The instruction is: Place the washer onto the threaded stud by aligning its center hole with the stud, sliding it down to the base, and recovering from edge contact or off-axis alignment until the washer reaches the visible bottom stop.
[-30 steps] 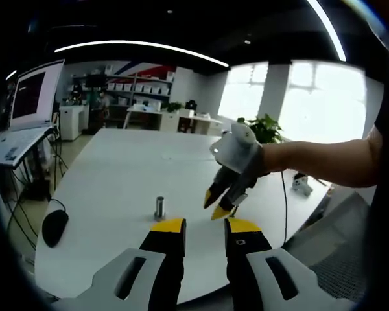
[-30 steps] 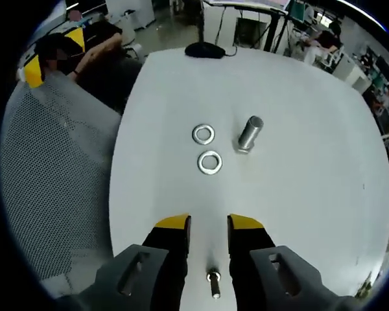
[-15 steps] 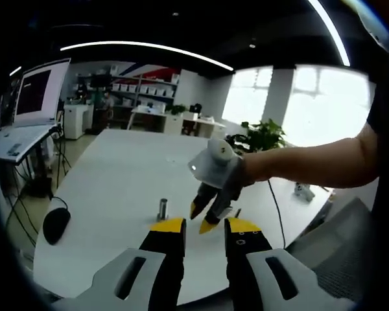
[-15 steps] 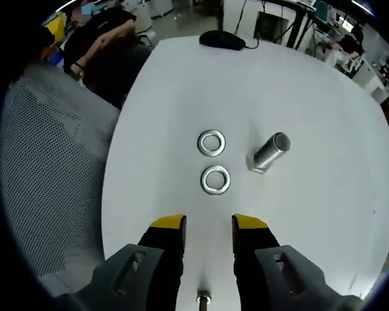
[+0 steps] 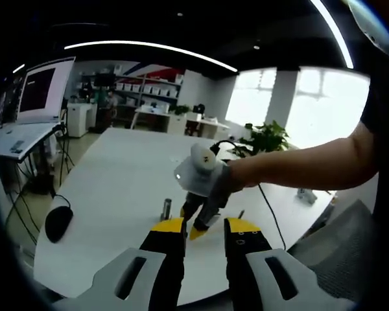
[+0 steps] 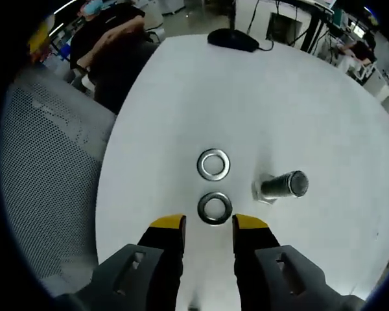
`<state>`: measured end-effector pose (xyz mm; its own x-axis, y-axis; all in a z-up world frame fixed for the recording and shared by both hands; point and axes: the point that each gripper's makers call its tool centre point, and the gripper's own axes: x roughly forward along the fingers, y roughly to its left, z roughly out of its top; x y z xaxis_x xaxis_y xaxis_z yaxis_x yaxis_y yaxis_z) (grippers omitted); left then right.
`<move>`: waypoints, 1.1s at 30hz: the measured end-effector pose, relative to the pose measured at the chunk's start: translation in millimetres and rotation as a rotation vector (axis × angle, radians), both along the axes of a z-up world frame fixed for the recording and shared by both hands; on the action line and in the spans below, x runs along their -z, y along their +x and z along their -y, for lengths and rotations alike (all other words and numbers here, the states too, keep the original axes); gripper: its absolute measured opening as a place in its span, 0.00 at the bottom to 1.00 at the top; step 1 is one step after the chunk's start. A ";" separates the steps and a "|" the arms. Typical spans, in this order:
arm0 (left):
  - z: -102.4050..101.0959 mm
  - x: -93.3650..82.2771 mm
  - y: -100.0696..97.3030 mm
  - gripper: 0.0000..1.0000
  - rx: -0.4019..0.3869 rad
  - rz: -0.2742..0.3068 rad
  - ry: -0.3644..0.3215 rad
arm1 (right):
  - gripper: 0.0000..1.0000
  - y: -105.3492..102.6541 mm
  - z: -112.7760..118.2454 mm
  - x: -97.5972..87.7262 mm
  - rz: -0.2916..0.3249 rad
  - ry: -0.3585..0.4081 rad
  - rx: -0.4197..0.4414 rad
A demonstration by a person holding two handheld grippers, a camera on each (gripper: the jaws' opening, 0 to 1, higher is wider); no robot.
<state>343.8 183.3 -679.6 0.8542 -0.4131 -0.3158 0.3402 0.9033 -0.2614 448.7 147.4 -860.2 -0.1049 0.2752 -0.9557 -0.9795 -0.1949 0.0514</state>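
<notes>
White counter (image 6: 324, 116) carries two steel washers and the threaded stud (image 6: 282, 186), all toward the edge beside a grey mesh chair (image 6: 45, 175). In the right gripper view the right gripper (image 6: 209, 224) points down at the counter from above, its yellow-tipped fingers (image 6: 167, 223) spread with the nearer washer (image 6: 214, 207) just beyond the tips, centred on the gap and untouched. A second washer (image 6: 214, 164) lies just past it; the stud stands beside both, apart from them. In the left gripper view the left gripper (image 5: 205, 226) is held low and level, fingers (image 5: 242, 226) spread and empty, while a bare forearm (image 5: 298, 163) reaches in, angling the right gripper downward next to the stud (image 5: 168, 207). A mouse (image 5: 57, 223) sits at the far edge.
</notes>
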 end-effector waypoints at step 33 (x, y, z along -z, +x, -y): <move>-0.6 -1.5 0.7 0.20 -0.003 0.004 -0.008 | 0.23 7.2 -0.6 -25.2 0.025 0.017 0.024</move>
